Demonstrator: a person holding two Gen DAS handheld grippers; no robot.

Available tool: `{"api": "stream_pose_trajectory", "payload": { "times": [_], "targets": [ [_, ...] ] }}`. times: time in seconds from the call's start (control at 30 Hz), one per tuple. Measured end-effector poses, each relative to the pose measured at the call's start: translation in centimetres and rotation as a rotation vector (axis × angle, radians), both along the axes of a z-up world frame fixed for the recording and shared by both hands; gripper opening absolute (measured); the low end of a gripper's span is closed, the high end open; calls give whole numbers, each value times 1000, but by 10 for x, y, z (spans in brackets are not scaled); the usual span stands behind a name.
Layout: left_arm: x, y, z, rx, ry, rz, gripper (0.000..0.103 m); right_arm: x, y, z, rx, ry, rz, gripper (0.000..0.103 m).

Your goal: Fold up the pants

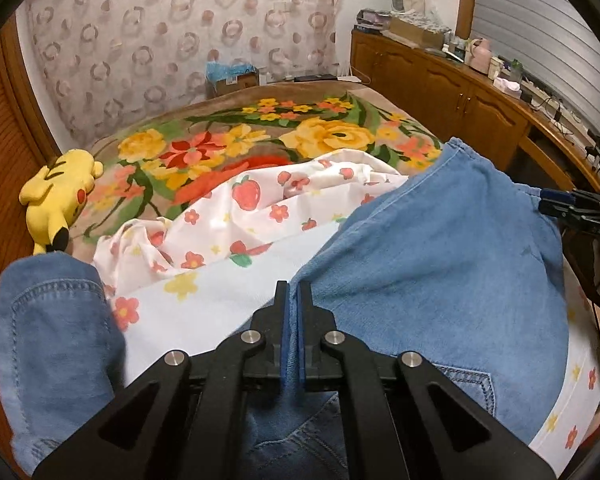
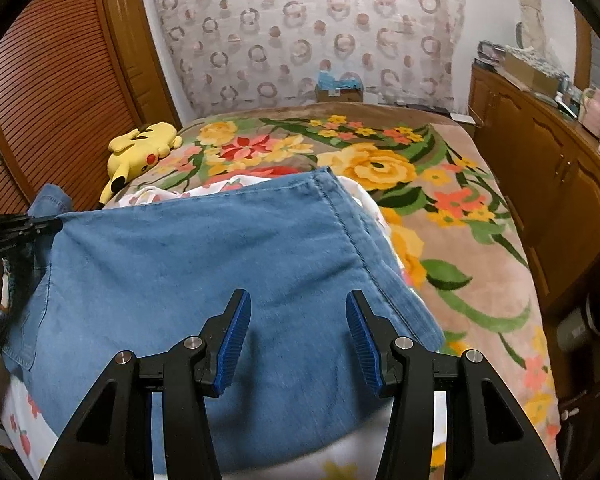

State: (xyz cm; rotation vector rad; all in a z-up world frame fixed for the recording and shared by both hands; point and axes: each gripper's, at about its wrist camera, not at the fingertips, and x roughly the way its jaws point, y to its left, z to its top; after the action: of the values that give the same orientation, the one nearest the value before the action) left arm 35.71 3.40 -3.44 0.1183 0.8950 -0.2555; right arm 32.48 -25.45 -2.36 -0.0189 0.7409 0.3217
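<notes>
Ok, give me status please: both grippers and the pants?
Left gripper shut on pants edge. Right gripper open above the denim, holding nothing. Plush toy lies apart, not in the way.

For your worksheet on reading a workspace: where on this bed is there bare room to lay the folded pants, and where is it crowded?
Free: the floral blanket between the pants and the wooden cabinets, and its far end towards the curtain. Crowded: the near side, under the pants and the strawberry-print sheet, and the plush toy corner.
</notes>
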Motion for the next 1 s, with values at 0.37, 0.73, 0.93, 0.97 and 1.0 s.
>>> {"api": "stream_pose_trajectory", "payload": {
  "times": [0.37, 0.73, 0.93, 0.97, 1.0],
  "targets": [
    [-29, -15, 17, -45, -75, -30, 26, -18, -8, 5, 14, 18, -57, 52],
    [-49, -53, 7, -76, -72, -119, 82, -24, -21, 1, 28, 38, -114, 52],
    [-55, -64, 0, -78, -60, -129, 82, -21, -22, -1, 33, 43, -128, 52],
    [-57, -66, 0, -84, -60, -133, 82, -20, -22, -1, 35, 45, -130, 52],
    [-58, -66, 0, -86, -60, -135, 82, -19, -22, -2, 37, 47, -133, 52]
  ]
}}
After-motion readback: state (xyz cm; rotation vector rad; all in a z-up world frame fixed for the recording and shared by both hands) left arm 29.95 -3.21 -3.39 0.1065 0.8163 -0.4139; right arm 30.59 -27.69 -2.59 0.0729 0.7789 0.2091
